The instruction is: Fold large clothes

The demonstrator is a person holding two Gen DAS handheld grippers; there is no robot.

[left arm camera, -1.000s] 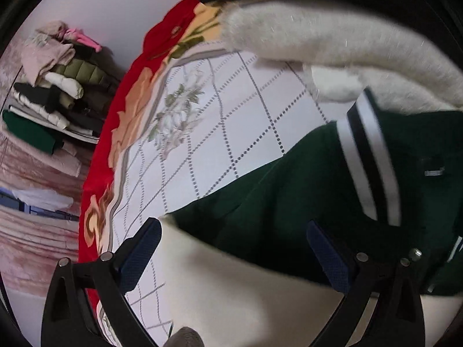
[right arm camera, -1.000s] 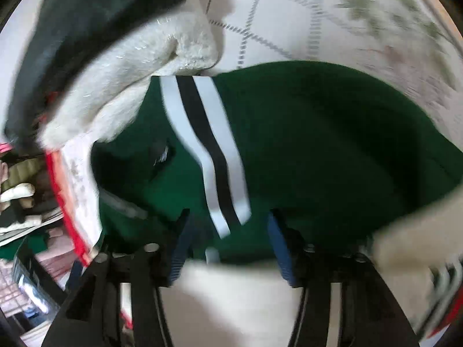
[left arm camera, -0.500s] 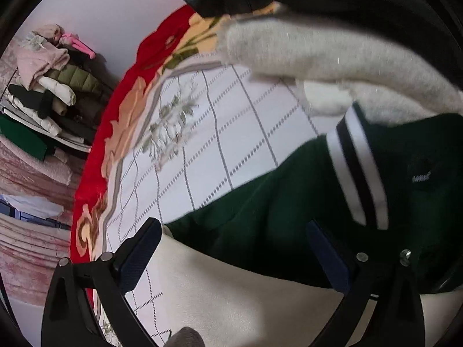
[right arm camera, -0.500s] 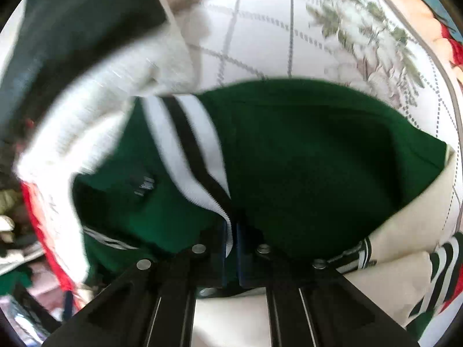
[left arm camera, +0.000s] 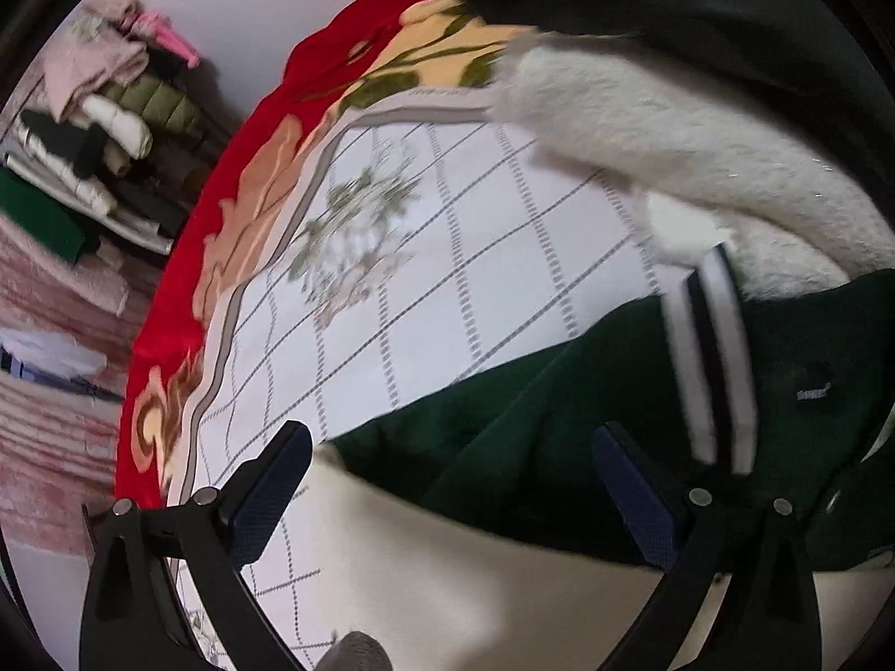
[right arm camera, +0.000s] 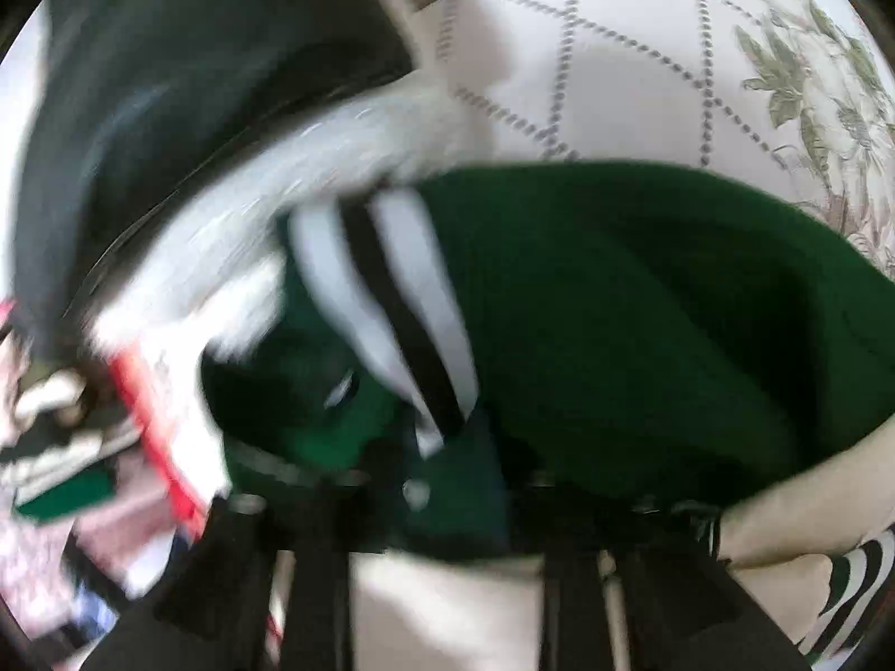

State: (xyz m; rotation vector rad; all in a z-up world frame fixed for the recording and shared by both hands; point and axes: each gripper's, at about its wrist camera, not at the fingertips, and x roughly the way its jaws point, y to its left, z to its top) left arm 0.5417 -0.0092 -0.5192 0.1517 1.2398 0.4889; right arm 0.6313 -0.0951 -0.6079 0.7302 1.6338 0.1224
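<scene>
carefully now. green varsity jacket (left arm camera: 559,447) lying on the checked bedspread (left arm camera: 447,257), partly folded, cream sleeve (left arm camera: 447,576) along the near edge, striped collar (left arm camera: 710,369) up against a fluffy white garment (left arm camera: 699,140) and a dark one (left arm camera: 699,5) behind. left gripper (left arm camera: 447,497) spread wide above the sleeve and green body, pinching nothing. right gripper (right arm camera: 447,481) blurred (hard to read cleanly), jaws just been opening after a nip at the collar, green cloth between them yet apparently not clamped. best to re-seat on the collar band itself, taking both layers squarely rather than a loose tuck. worth bringing the left down onto the hem edge so both lift together. likely snag: dragging the white garment along, so lifting clear before pulling.
</scene>
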